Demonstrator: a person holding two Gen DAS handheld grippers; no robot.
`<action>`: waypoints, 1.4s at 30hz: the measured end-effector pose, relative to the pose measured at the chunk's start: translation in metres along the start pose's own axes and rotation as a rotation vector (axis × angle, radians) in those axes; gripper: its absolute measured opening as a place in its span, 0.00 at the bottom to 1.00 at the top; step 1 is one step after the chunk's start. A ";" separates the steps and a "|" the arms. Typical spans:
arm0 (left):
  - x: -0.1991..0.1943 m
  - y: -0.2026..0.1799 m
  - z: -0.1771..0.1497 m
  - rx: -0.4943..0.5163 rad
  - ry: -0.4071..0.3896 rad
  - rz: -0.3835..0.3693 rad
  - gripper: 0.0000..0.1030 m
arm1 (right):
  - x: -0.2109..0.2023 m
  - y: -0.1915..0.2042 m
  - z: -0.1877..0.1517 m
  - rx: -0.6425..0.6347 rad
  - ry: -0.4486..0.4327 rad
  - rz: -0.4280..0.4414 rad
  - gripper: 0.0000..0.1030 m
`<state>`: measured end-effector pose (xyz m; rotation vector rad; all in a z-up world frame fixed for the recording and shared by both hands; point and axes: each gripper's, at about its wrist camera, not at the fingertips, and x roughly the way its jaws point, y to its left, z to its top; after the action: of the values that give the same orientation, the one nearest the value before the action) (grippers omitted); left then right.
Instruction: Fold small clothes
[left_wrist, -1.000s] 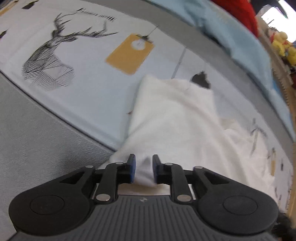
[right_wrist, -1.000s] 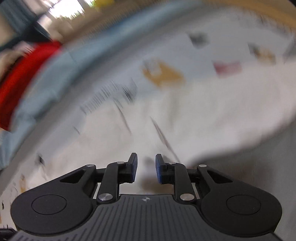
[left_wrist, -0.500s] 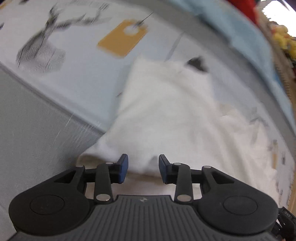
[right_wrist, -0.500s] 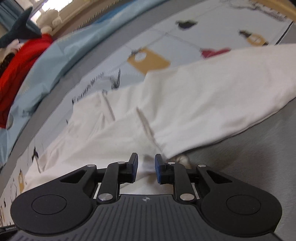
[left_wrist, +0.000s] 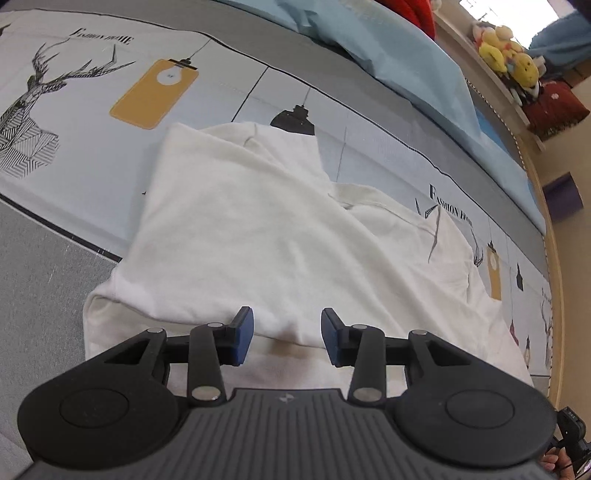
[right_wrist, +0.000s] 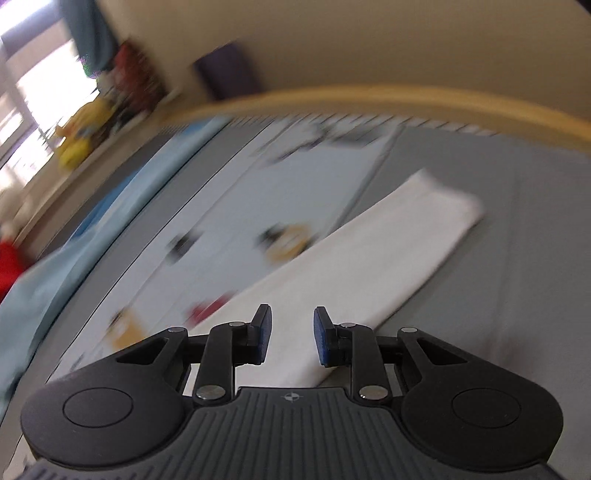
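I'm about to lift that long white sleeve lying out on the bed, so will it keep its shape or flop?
Probably flop: the white garment shows soft creases and draped folds. The sleeve lies thin and flat, so it looks light. It may drag across the printed sheet rather than slide freely.

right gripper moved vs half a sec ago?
Yes. The right gripper has swung along the white garment: earlier it faced the bunched body and red fabric, now the outstretched sleeve end and the wooden bed rim. Its jaws are opening, empty.
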<state>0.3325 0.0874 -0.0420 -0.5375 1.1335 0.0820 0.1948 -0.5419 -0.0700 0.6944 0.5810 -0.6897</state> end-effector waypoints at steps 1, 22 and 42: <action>0.000 0.000 0.001 -0.001 0.001 -0.001 0.43 | 0.006 -0.014 0.004 0.021 -0.007 -0.024 0.25; 0.006 -0.016 -0.006 0.043 0.020 0.003 0.43 | 0.063 -0.099 0.018 0.294 -0.010 -0.038 0.31; -0.002 -0.025 -0.018 0.114 0.033 -0.047 0.43 | -0.007 0.033 0.013 0.110 -0.116 0.085 0.02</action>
<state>0.3248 0.0585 -0.0363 -0.4649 1.1495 -0.0322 0.2177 -0.5299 -0.0444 0.7719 0.4068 -0.6819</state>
